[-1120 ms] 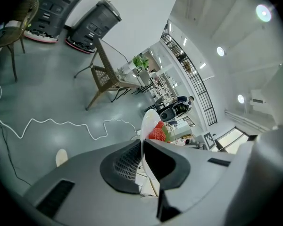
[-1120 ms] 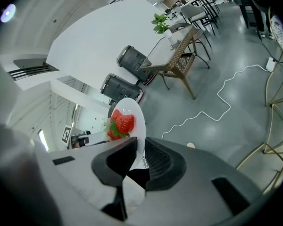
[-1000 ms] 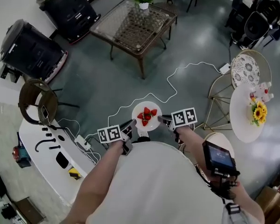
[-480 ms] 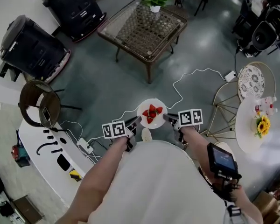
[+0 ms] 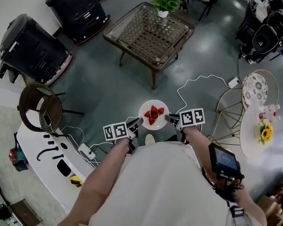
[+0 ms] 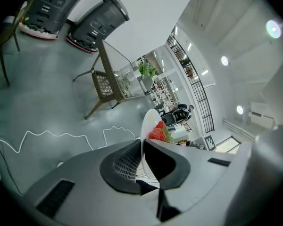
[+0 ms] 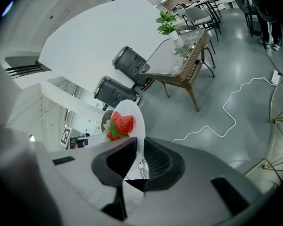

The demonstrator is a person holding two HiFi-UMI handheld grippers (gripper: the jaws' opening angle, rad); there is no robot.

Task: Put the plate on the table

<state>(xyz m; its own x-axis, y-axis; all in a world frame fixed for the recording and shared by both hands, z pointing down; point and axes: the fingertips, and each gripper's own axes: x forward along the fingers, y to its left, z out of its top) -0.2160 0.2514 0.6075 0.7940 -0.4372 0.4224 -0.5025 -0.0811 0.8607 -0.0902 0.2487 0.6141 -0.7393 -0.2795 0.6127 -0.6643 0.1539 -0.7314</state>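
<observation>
A white plate (image 5: 144,110) carrying strawberries (image 5: 153,113) hangs over the grey floor, held level between both grippers. My left gripper (image 5: 140,121) is shut on the plate's left rim, and my right gripper (image 5: 169,117) is shut on its right rim. The left gripper view shows the plate (image 6: 148,120) edge-on, pinched in the left gripper (image 6: 142,148), with strawberries (image 6: 157,132) beyond. The right gripper (image 7: 140,147) likewise clamps the plate (image 7: 135,111), berries (image 7: 122,124) on it. A glass-topped wicker table (image 5: 151,29) with a potted plant (image 5: 166,1) stands ahead, apart from the plate.
A white cable (image 5: 198,81) snakes across the floor. Two black machines (image 5: 30,48) stand at the left, a wooden chair (image 5: 37,107) and a white counter (image 5: 40,149) near them. At the right stand a round white side table (image 5: 254,135) with flowers and a gold wire chair (image 5: 254,81).
The plate and both grippers have travelled forward together towards the wicker table, which now lies nearer. Both grips on the rim look the same.
</observation>
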